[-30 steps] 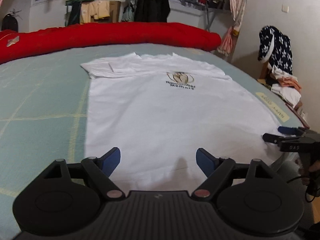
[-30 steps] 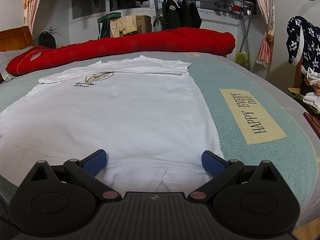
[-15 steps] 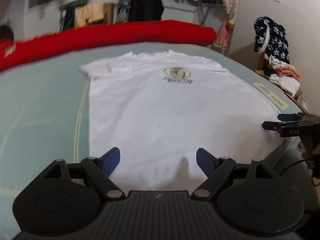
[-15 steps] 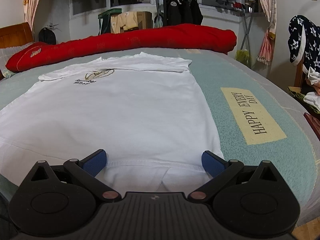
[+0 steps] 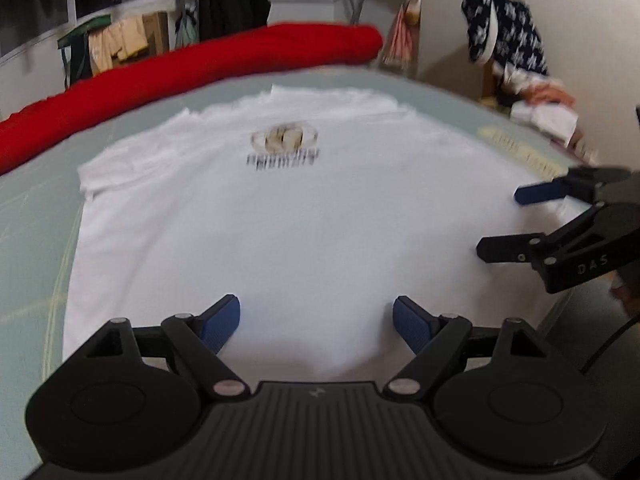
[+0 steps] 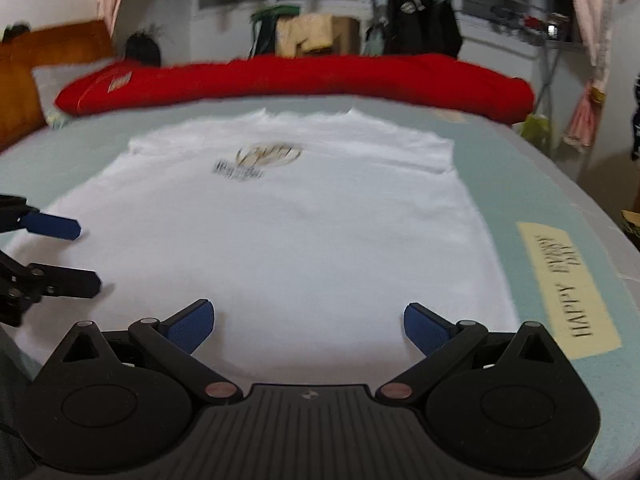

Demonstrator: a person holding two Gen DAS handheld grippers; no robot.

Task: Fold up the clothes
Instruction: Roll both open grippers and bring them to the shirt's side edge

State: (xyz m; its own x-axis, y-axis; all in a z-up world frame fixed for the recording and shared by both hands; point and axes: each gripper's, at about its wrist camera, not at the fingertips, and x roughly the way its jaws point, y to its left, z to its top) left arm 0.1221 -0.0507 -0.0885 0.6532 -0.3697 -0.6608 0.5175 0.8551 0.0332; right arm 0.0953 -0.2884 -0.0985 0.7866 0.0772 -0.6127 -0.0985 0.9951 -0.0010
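A white T-shirt (image 5: 288, 220) with a gold and black chest logo lies flat on the bed, collar away from me, hem toward me. My left gripper (image 5: 316, 322) hovers open over the hem with only cloth below its blue pads. My right gripper (image 6: 306, 326) stands open the same way over the hem further right (image 6: 320, 248). Each gripper shows in the other's view: the right gripper (image 5: 504, 222) at the right edge, the left gripper (image 6: 84, 254) at the left edge, both with fingers spread and empty.
A long red bolster (image 6: 300, 80) lies across the far side of the pale green bedsheet (image 6: 520, 184). A "HAPPY EVERY DAY" patch (image 6: 568, 284) is on the sheet right of the shirt. Piled clothes (image 5: 508, 40) sit on a chair by the wall.
Both grippers have swung inward toward the shirt's middle. The right gripper looms larger in the left view, and the left gripper has come into the right view. Both stay open.
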